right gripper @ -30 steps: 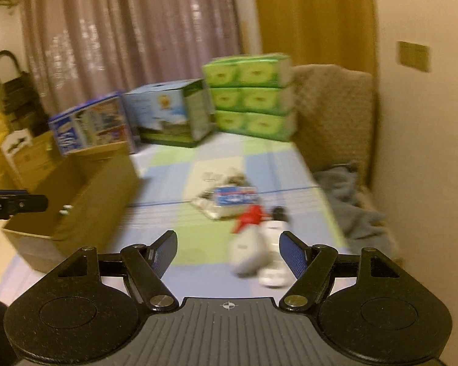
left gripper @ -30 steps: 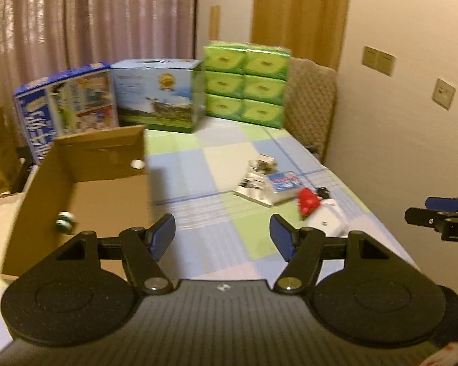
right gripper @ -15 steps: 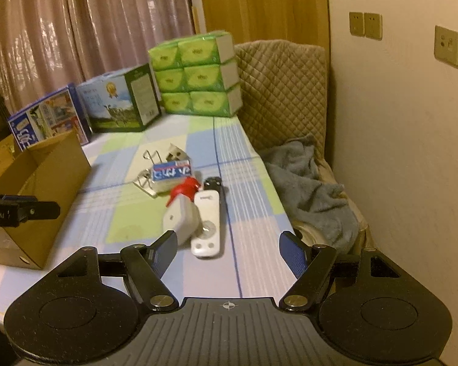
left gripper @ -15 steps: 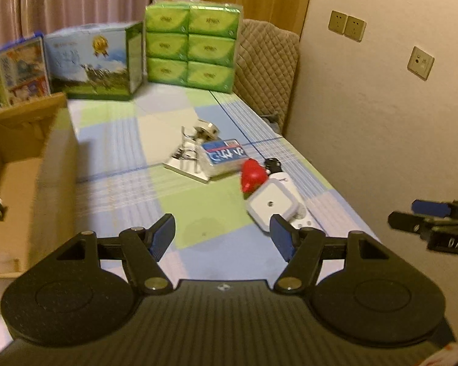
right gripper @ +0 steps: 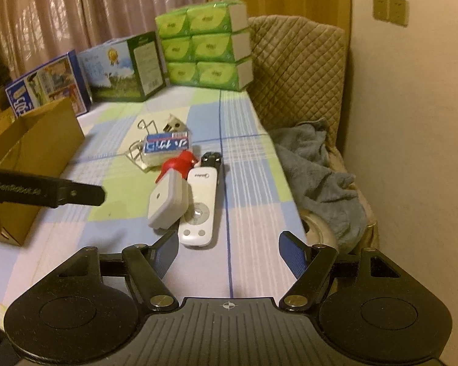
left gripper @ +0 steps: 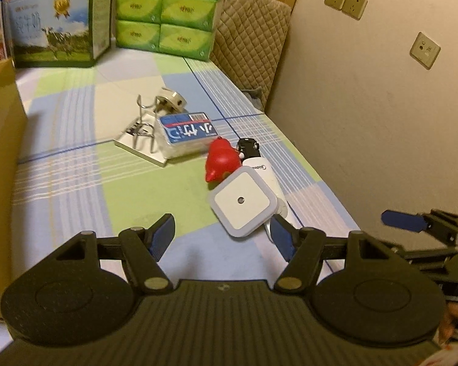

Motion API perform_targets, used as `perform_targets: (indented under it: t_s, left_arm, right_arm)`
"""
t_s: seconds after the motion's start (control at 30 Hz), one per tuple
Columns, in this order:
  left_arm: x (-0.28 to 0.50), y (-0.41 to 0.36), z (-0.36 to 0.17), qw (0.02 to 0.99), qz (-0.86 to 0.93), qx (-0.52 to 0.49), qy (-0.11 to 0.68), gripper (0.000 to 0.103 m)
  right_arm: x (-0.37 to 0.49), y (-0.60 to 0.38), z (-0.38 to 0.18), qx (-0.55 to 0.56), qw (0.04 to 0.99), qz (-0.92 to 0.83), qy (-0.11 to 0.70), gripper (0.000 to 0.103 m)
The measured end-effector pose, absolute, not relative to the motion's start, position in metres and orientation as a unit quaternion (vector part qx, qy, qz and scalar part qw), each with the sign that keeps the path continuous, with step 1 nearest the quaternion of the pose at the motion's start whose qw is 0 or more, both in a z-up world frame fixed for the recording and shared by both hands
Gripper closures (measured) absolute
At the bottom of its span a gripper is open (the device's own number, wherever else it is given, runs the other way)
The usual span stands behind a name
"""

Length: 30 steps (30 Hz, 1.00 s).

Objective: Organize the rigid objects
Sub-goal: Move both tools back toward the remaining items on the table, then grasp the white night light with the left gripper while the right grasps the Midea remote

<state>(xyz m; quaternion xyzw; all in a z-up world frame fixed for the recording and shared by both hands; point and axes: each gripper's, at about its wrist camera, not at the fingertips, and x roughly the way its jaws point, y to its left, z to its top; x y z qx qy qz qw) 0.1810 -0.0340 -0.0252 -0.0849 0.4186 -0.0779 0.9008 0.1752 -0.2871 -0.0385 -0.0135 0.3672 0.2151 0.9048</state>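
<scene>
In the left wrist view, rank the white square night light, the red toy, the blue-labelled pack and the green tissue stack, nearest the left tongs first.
1. White square night light, just ahead of the left tongs, toward the right.
2. Red toy, right behind it.
3. Blue-labelled pack, mid-table, slightly left.
4. Green tissue stack, far end of the table.

In the left wrist view the lower centre of the checked tablecloth [left gripper: 155, 189] lies bare, an open lane toward the clutter. A cardboard box [left gripper: 0, 164] walls off the left edge. The white square device [left gripper: 244, 202] leans on the white remote [right gripper: 200, 206], with the red toy [left gripper: 223, 161] touching behind, crowding centre right. In the right wrist view, a bare strip runs along the table's right edge beside the grey towel [right gripper: 317, 164].
</scene>
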Motion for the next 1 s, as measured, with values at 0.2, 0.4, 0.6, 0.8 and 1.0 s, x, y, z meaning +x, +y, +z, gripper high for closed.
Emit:
perform_targets:
  t_s: [0.2,0.4,0.6,0.8,1.0]
  left_arm:
    - [0.207,-0.046,-0.043,0.894,-0.088,-0.088,0.43,0.039]
    - [0.231,-0.051,-0.058,0.885,-0.096,-0.128,0.438,0.039]
    - [0.25,-0.052,-0.072,0.875,-0.087,-0.159,0.449,0.038]
    - [0.253,-0.045,-0.083,0.864,-0.088,-0.187,0.458,0.032]
    - [0.255,-0.043,-0.085,0.859,-0.093,-0.199,0.463,0.035]
  right_arm:
    - [0.192,-0.282,-0.058,-0.017,0.892,0.236,0.386,0.045]
    - [0.202,-0.276,-0.071,-0.023,0.886,0.242,0.395,0.046]
    - [0.21,-0.276,-0.078,-0.024,0.883,0.242,0.402,0.046]
    - [0.213,-0.275,-0.083,-0.025,0.881,0.24,0.408,0.046]
    - [0.215,-0.272,-0.087,-0.025,0.879,0.241,0.411,0.046]
